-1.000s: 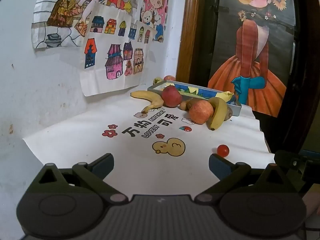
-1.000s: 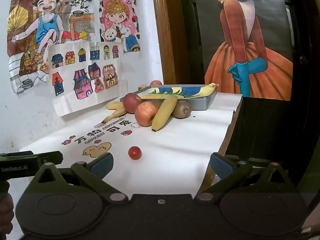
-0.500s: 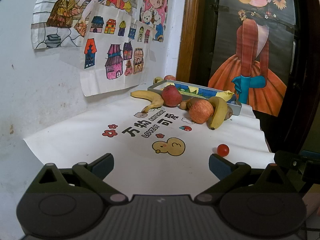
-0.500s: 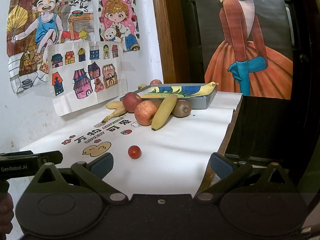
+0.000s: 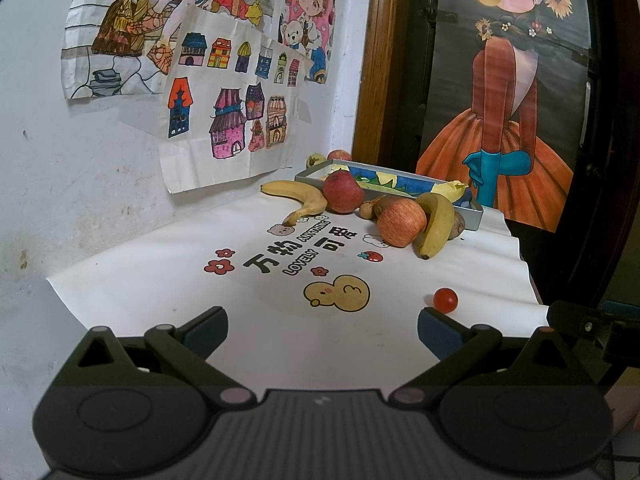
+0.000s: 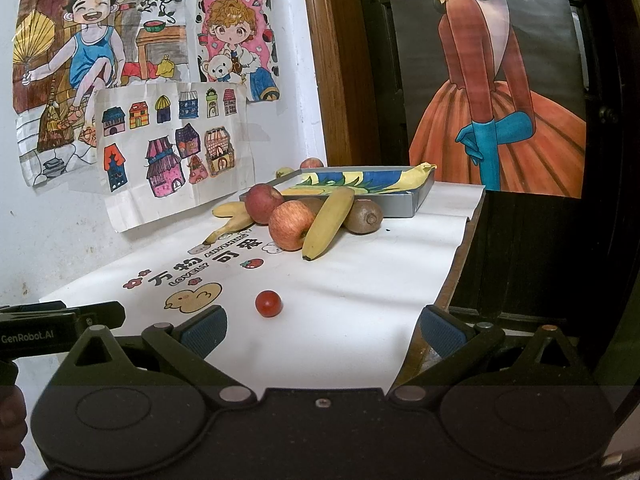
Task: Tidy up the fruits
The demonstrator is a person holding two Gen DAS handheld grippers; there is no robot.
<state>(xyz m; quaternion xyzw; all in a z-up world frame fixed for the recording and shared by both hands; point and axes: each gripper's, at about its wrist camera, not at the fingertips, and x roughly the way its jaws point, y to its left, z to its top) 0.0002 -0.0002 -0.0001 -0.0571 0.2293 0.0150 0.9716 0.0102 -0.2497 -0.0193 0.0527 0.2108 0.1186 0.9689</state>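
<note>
I hold both tongs low at the near edge of the white mat (image 5: 160,280), my left gripper (image 5: 322,326) and right gripper (image 6: 322,326) spread wide with nothing between their fingers. A small red tomato (image 6: 268,303) lies alone just beyond my right gripper. Farther off, apples (image 6: 291,225), bananas (image 6: 329,222) and a kiwi (image 6: 363,216) crowd against the grey tray (image 6: 416,200).

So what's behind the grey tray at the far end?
Behind the grey tray, by the wall, the tops of a red apple and a yellowish-green fruit show. The tray's rim covers their lower parts, so what else lies there cannot be seen.
</note>
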